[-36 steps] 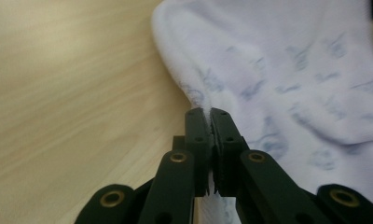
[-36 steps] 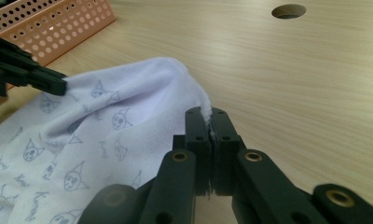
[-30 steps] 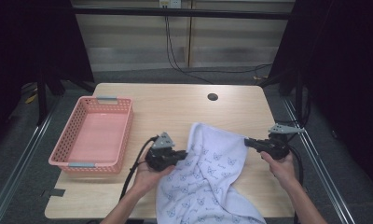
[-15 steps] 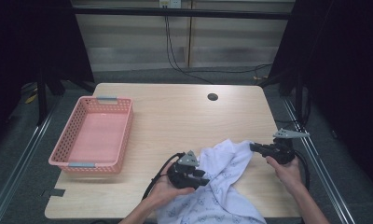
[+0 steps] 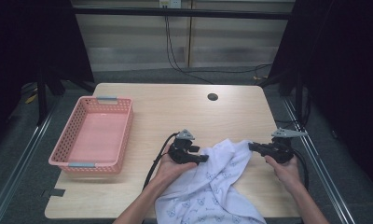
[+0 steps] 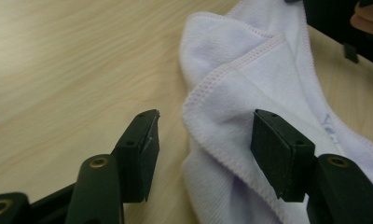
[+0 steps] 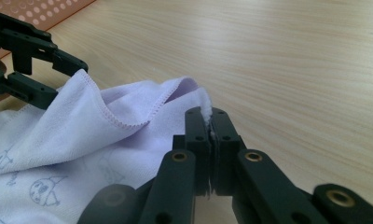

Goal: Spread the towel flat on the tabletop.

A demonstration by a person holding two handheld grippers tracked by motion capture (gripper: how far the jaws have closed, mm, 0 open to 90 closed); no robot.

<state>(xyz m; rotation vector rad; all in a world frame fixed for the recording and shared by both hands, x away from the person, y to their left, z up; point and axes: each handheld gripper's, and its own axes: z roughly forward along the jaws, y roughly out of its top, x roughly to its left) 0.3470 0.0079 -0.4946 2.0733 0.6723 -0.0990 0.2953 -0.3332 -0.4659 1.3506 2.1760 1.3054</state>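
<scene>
Nearest, a white printed towel (image 5: pixel 212 186) lies rumpled on the near right part of the table (image 5: pixel 175 107), its lower end hanging past the near edge between the person's forearms. Its far edge is bunched into folds between the 2 tongs. The left tongs (image 5: pixel 204 159) rest at the towel's left fold with jaws spread apart; in the left gripper view a stitched hem (image 6: pixel 231 154) sits between them, not yet pinched, and the left-hand jaw is over bare wood. The right tongs (image 7: pixel 211 122) are clenched on a towel corner, a sliver of cloth showing between the closed jaws.

Judging by this, the folding or gathering is early: 1 corner is secured, the other edge is only lined up for a grasp, and the cloth is far from flat or neatly folded. Closing the left tongs on the hem seems the next need.

Farther left, well apart from the towel, stands a pink basket (image 5: pixel 65 151), with nothing in it. Beyond, a small dark hole (image 5: pixel 212 97) marks the far table.
</scene>
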